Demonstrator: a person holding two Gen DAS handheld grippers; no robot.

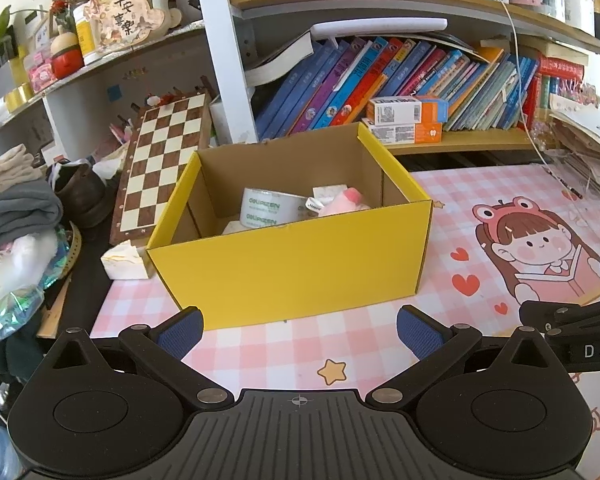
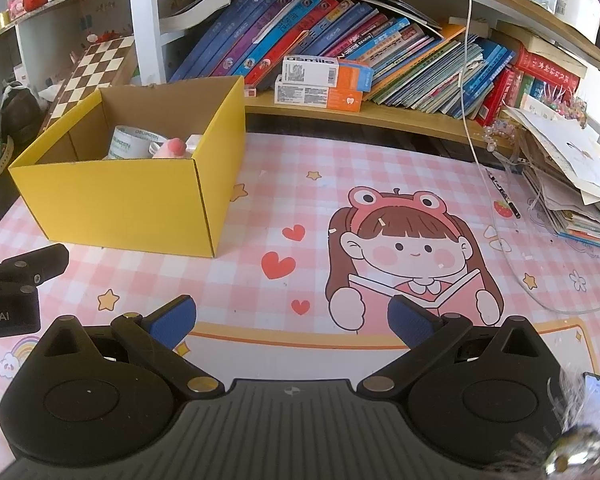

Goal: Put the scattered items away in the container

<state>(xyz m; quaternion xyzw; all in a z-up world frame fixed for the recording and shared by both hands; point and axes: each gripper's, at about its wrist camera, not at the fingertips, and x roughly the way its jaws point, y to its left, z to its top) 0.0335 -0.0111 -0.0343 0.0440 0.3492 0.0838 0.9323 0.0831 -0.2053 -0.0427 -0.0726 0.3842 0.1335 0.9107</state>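
A yellow cardboard box (image 1: 300,272) stands open-topped on the pink checked desk mat (image 1: 284,344). Inside it lie a white tape roll (image 1: 266,208), a pink soft toy (image 1: 346,202) and a small white packet (image 1: 328,192). My left gripper (image 1: 300,334) is open, empty, low over the mat just in front of the box's near wall. In the right wrist view the same box (image 2: 128,196) sits at the upper left, and my right gripper (image 2: 292,322) is open and empty over the mat's cartoon girl print (image 2: 412,256). The other gripper's body (image 2: 16,284) shows at the left edge.
Shelves of leaning books (image 1: 400,80) and two orange-and-white cartons (image 1: 406,120) run behind the box. A chessboard (image 1: 160,168), folded clothes (image 1: 16,208) and a white tissue wad (image 1: 124,262) crowd the left. Stacked papers (image 2: 572,184), a white cable (image 2: 496,216) and a pen (image 2: 504,196) lie at right.
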